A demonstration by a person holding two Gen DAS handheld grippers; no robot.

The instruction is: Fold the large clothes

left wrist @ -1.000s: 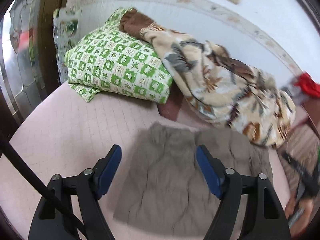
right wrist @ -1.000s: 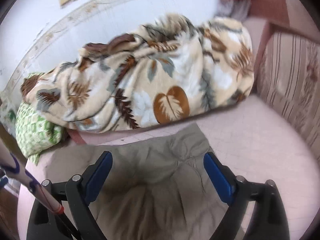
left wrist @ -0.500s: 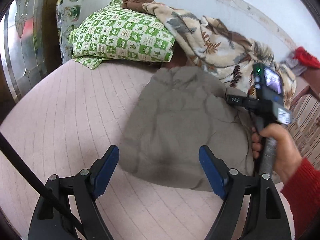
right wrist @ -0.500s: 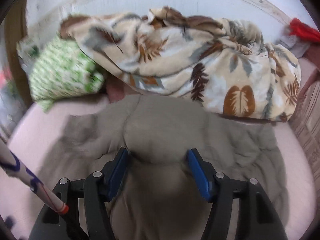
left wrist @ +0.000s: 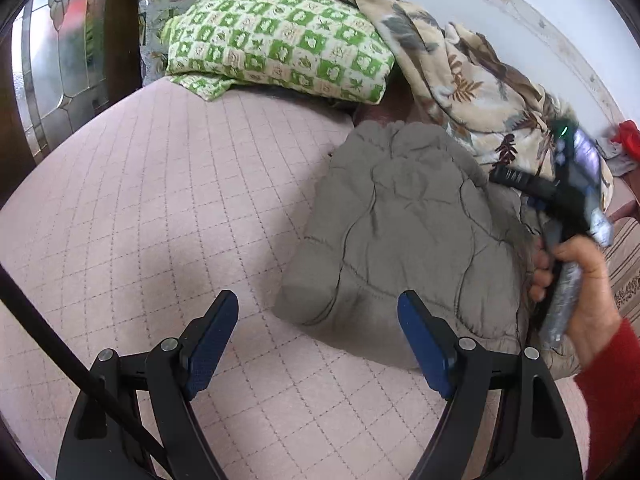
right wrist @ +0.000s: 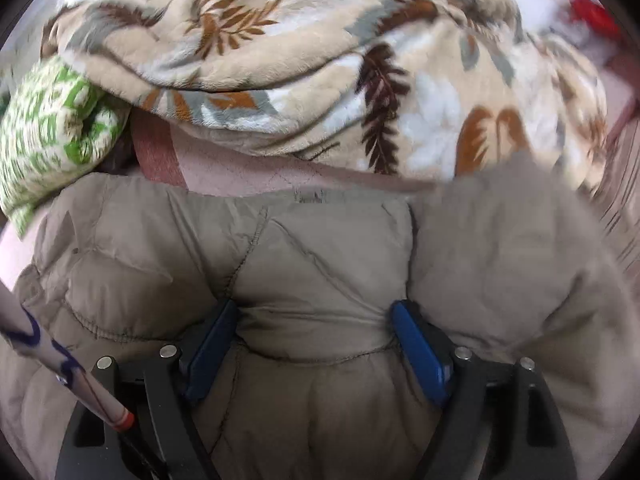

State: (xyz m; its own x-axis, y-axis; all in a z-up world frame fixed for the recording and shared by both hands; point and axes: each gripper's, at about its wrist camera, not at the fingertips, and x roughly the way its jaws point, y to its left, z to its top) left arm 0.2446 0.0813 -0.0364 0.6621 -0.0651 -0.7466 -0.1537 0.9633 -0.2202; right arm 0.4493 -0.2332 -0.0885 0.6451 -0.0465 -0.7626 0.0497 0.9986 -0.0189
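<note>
While it lay bunched on the pink quilted bed cover [left wrist: 168, 208], the grey-brown padded jacket [left wrist: 404, 240] sat toward the right side of the bed, its far end just short of the leaf-print blanket [left wrist: 464, 80]. In the right wrist view the jacket [right wrist: 312, 264] filled the lower frame, and a thick quilted fold of it bulged up between the blue pads of the right gripper [right wrist: 314, 340]. The pads pressed into the padding on both sides, so the jaws stood fairly far apart yet held that fold. The right part of the jacket was blurred there. From the left wrist view, the right gripper [left wrist: 516, 180] showed only as a blurred black body over the jacket's right edge, gripped by the person's right hand [left wrist: 576, 280] in a red sleeve. The left gripper [left wrist: 320, 340] hung above the bed cover with its jaws spread wide and nothing between them, its right pad just over the jacket's near edge. Beyond the jacket, a green-and-white checked pillow [left wrist: 276, 40] lay against the blanket's left end. A red cloth [left wrist: 628, 140] sat at the far right, well apart from the jacket.
</note>
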